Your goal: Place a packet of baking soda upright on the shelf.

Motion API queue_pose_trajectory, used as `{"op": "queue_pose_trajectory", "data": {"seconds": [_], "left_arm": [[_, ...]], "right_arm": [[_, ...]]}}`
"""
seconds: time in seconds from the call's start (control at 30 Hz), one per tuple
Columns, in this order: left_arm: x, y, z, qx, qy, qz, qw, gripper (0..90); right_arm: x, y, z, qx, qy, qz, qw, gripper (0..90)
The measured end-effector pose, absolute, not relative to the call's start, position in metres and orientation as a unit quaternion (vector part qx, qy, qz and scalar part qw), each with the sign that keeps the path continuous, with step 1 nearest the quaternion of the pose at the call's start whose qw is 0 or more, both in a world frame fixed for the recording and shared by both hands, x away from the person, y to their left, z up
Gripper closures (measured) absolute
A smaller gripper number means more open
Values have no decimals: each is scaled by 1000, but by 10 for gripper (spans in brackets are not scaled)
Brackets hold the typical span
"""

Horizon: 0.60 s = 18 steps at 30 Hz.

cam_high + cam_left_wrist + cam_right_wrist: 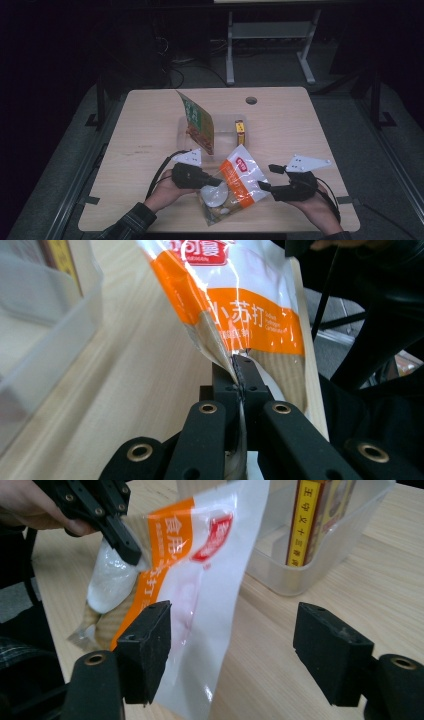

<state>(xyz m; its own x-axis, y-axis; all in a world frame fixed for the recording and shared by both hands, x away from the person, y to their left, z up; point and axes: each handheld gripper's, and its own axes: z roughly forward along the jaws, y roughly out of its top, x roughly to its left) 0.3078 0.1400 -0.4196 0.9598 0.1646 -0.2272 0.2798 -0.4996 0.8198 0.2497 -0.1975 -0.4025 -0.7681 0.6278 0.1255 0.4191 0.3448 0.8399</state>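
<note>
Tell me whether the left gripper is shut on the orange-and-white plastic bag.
Shut: the left gripper pinches the edge of the orange-and-white plastic bag between closed fingers.

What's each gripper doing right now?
Left gripper: shut on the orange-and-white plastic snack bag.
Right gripper: open, jaws either side of the bag's edge, not pressing.

high view: dim, murky; the bench (150, 130) is the one lit patch, surroundings near black, detail soft and grainy. left gripper view: brighter, glare streaks on the snack bag (240, 305), the near jaws blurred. right gripper view: even light, the clear tub (320, 555) slightly soft, the near jaws out of focus.
</note>
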Motion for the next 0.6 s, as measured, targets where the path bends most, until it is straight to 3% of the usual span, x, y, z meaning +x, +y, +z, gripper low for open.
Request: {"op": "queue_pose_trajectory", "data": {"seconds": [0.6], "left_arm": [[309, 177, -390, 828, 158, -10, 538, 900]], "right_arm": [[260, -183, -408, 302, 808, 500, 72, 236]]}}
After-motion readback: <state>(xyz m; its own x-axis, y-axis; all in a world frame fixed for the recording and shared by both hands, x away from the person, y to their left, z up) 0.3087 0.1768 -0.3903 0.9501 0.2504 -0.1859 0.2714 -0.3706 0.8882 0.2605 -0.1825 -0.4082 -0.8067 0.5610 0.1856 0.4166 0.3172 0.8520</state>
